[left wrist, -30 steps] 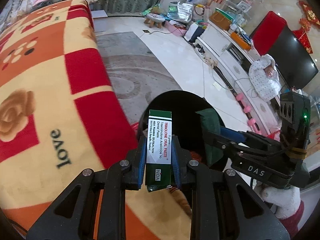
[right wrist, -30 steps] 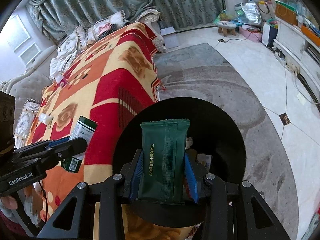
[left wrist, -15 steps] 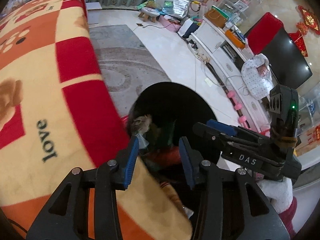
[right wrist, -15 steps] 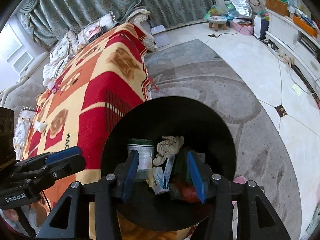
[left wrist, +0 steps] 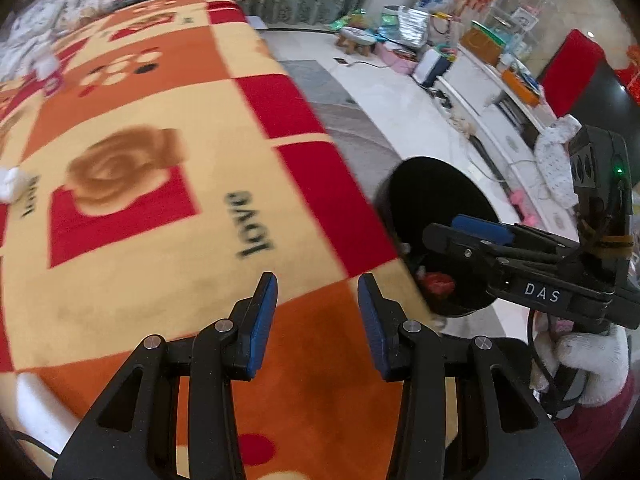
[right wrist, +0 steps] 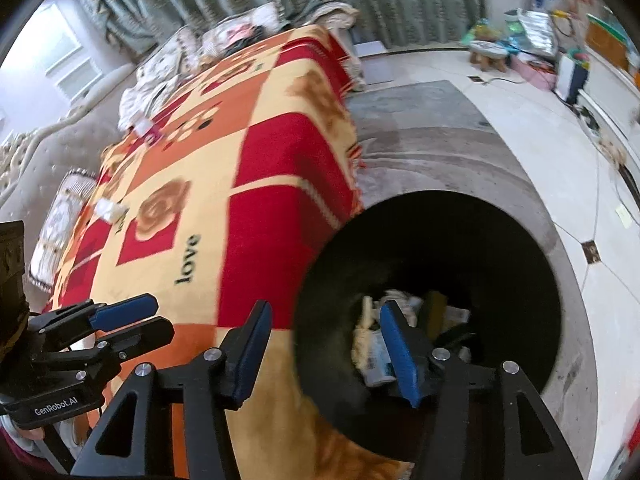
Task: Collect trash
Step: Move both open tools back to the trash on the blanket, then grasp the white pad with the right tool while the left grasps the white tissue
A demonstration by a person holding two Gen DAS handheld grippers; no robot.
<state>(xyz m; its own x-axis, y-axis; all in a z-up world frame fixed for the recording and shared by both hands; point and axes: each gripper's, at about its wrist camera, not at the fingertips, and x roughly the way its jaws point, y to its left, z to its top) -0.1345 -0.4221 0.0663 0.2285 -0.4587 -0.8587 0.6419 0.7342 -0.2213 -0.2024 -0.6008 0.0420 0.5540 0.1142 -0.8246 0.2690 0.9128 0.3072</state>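
My left gripper (left wrist: 317, 288) stands open and empty above the orange and red blanket (left wrist: 168, 240). My right gripper (right wrist: 324, 312) is empty too, its jaws opening, over the blanket's edge and the near rim of the black bin (right wrist: 500, 240). Trash (right wrist: 376, 348) lies in the bin, with a dark green packet among it. From the left wrist view, the right gripper (left wrist: 448, 232) reaches across the bin (left wrist: 432, 192). The left gripper (right wrist: 160, 316) shows at the lower left of the right wrist view. A crumpled white tissue (left wrist: 10, 184) (right wrist: 108, 208) lies on the blanket, far left.
A small white and pink item (left wrist: 48, 68) (right wrist: 146, 128) lies farther back on the blanket. Pillows (right wrist: 224, 36) pile at its far end. The bin stands on a grey rug (right wrist: 432, 128). A white cabinet (left wrist: 492, 92), a stool (left wrist: 356, 38) and bags line the far side.
The left gripper let go of the green and white box and the right gripper let go of the green packet, both over the bin. Both grippers then swung left toward the blanket.
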